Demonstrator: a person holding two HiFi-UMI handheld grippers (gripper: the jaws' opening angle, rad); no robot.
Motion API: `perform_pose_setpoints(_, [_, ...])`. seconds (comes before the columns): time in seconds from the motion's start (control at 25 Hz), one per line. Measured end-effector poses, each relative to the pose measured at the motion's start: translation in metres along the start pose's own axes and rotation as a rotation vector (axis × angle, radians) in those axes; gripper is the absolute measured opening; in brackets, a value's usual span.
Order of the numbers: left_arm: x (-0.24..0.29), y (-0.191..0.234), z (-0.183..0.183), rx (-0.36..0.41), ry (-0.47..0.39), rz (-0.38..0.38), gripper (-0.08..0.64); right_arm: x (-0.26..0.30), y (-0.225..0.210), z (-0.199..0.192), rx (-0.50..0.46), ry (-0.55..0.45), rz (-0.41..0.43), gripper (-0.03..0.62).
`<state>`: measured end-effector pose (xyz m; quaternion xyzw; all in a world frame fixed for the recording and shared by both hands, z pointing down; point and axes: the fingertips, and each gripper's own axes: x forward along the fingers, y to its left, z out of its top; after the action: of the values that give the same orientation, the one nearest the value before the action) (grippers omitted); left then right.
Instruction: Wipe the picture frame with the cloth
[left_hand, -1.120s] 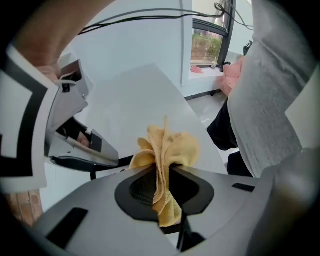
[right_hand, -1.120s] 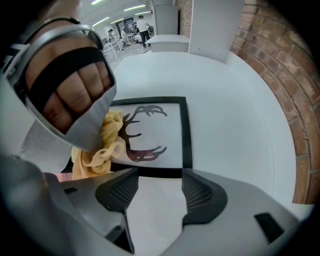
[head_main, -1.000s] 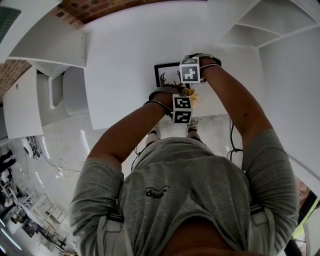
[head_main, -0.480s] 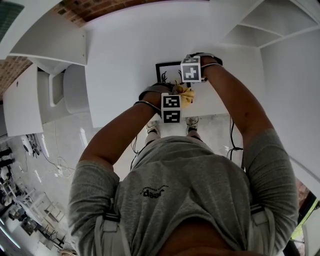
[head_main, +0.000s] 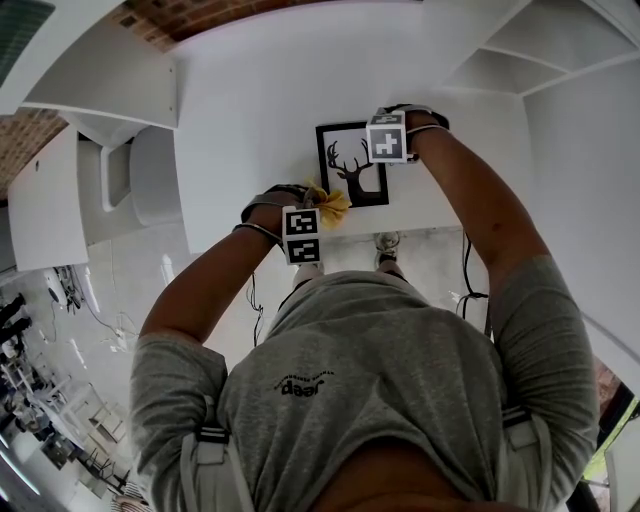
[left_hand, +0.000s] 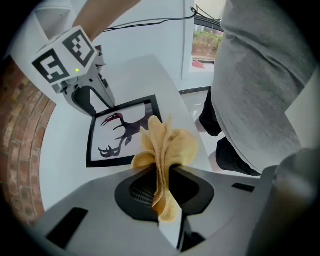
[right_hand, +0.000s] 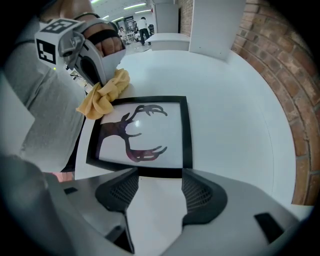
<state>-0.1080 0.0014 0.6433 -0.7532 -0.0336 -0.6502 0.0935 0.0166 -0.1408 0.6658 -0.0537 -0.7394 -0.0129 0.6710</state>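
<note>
Yellow cloth (left_hand: 165, 145) is pinched in the left tool (left_hand: 162, 176). Its jaws are pressed together on a gathered fold, so a loose tuft fans out ahead of the tips. Held that way, the soft bunch rather than the hard jaws would meet the glass. This tool sits nearest the person, close to the front edge of the white surface (head_main: 250, 100), with the tuft at the near-left corner of the picture frame (head_main: 352, 165). The cloth overlaps that corner in the right gripper view, though whether it bears down on it is hard to tell. The frame lies flat, black-bordered with a dark antler print, near the front edge and within easy reach. At its far edge stands the right tool (right_hand: 157, 186), jaws spread and holding nothing, the frame's border just at their tips. I judge it is there to brace the frame so it will not slide as the cloth drags across. Wiping looks to be at the corner, with most of the glass uncovered. Beyond lies bare surface, then a brick wall (right_hand: 300, 100).
</note>
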Motion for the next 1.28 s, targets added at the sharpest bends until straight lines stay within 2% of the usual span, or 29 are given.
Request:
perform_pose_setpoints(0.44, [0.004,0.009,0.035,0.006,-0.033,0.022,0.066,-0.001,-0.003,-0.001,0.015,0.002,-0.018,0.261])
perform_pose_setpoints(0.84, [0.016,0.023,0.114,0.111,-0.088,0.043,0.066,0.0,0.001,0.001,0.023,-0.009,-0.001,0.253])
perform_pose_setpoints(1.08, [0.022,0.024,0.159,0.169,-0.103,0.085,0.066,0.0,0.002,0.001,0.032,-0.021,-0.005,0.244])
perform_pose_setpoints(1.28, [0.027,0.012,0.178,0.217,-0.099,0.07,0.066,0.001,0.002,0.002,0.031,-0.02,-0.005,0.236])
